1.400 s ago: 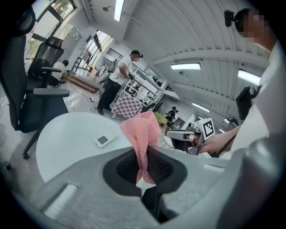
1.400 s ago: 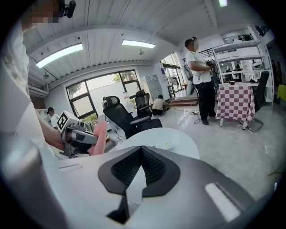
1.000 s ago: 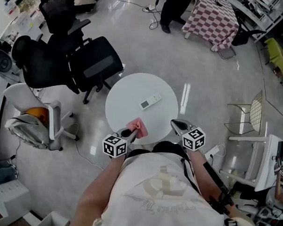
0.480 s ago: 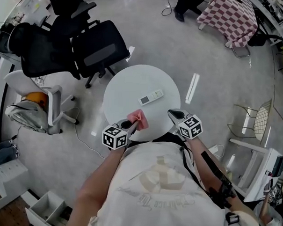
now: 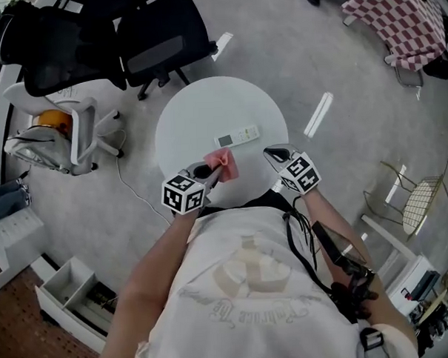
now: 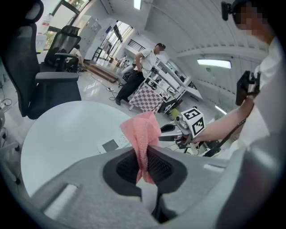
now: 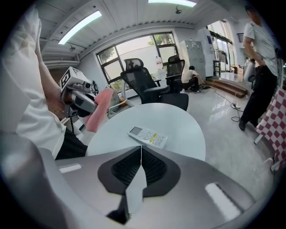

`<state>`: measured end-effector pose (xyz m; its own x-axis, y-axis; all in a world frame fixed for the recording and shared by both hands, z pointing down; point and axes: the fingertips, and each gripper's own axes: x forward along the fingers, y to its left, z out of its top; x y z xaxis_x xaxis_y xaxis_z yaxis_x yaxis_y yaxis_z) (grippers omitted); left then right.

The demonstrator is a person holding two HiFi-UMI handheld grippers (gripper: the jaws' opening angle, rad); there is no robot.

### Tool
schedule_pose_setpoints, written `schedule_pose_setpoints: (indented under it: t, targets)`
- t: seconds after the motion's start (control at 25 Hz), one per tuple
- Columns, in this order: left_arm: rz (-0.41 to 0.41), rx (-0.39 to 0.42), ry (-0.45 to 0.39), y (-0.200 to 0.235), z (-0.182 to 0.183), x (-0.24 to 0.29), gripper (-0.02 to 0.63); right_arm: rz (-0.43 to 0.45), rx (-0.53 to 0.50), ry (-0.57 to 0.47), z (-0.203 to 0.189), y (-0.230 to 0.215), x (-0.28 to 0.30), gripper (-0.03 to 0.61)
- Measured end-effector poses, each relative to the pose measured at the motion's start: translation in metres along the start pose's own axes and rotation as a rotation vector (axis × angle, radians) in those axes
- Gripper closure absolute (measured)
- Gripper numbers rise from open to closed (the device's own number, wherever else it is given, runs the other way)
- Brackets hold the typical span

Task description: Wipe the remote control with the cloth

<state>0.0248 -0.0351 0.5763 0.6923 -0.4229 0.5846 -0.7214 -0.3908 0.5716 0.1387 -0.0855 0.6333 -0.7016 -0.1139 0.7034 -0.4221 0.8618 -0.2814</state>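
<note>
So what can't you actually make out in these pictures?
- Print on the remote: too small in the head view and the right gripper view.
- Most of the remote, left gripper view: behind the cloth.
- The table's near edge, head view: covered by the person's body.

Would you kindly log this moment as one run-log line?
left claw: shut on pink cloth | right claw: shut, empty | remote control: on round table, untouched
</note>
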Motion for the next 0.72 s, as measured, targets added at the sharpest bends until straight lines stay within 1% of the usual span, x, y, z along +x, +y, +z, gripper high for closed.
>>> schedule_pose_setpoints:
  t: [0.12,0.28,0.4,0.52,0.6,0.72]
  targets:
    - [0.031,-0.016,0.001,0.003,0.004,0.013,0.595,0.044,-0.079,0.05,0.0,-0.013,0.01,0.558]
    - [0.062,-0.044,0.006,0.008,0.007,0.029,0.595,0.082,-0.157,0.101,-0.001,-0.028,0.023,0.541]
    - [0.074,-0.063,0.02,0.01,0.006,0.037,0.595,0.104,-0.239,0.149,-0.003,-0.034,0.033,0.512]
    - [0.082,-0.073,0.037,0.014,0.007,0.043,0.595,0.124,-0.313,0.182,-0.002,-0.041,0.044,0.465]
    - [0.089,-0.085,0.037,0.017,0.007,0.047,0.595,0.14,-0.366,0.199,-0.003,-0.045,0.05,0.416]
    - [0.091,-0.104,0.039,0.016,0.006,0.051,0.595,0.162,-0.473,0.232,-0.005,-0.046,0.057,0.357]
